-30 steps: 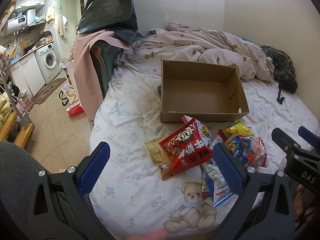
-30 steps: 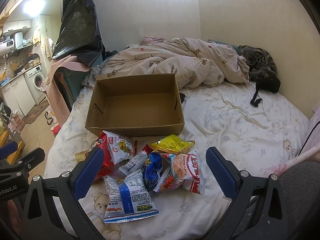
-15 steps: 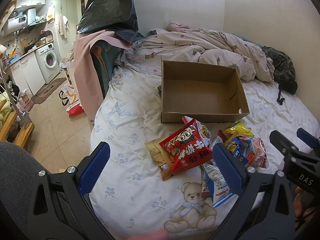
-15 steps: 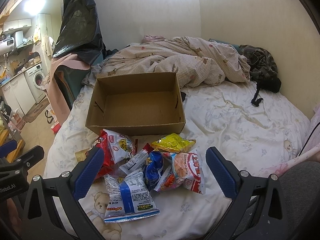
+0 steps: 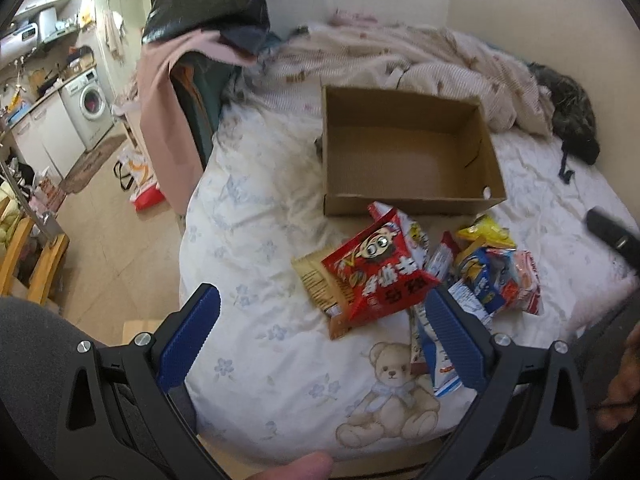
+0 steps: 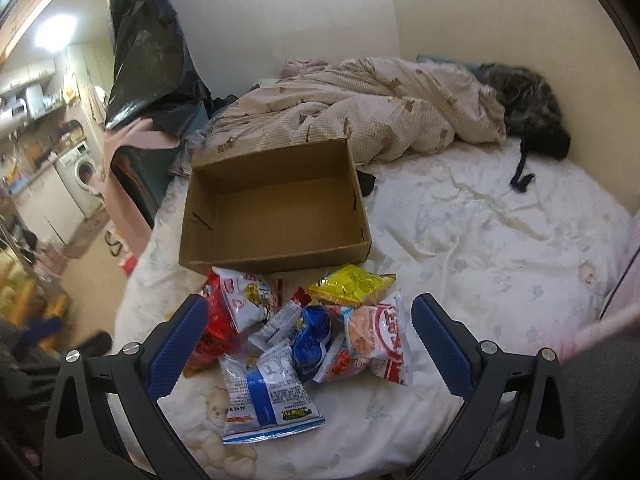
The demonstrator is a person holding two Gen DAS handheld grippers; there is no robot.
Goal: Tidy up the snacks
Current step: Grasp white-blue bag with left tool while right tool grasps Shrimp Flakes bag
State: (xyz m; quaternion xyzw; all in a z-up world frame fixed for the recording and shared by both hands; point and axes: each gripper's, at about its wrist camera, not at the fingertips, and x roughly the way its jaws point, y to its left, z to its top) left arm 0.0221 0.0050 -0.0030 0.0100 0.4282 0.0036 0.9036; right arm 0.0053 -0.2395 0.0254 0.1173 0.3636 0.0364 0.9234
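A heap of snack packets lay on the bedsheet just in front of an open cardboard box: a red cartoon-printed bag over a tan packet, a yellow bag nearest the box, a pink-and-red bag, a dark blue packet and a blue-and-white pouch. The box held nothing visible. The left gripper and right gripper each hung over the heap with jaws spread wide, gripping nothing. A rumpled teddy-print duvet lay behind the box.
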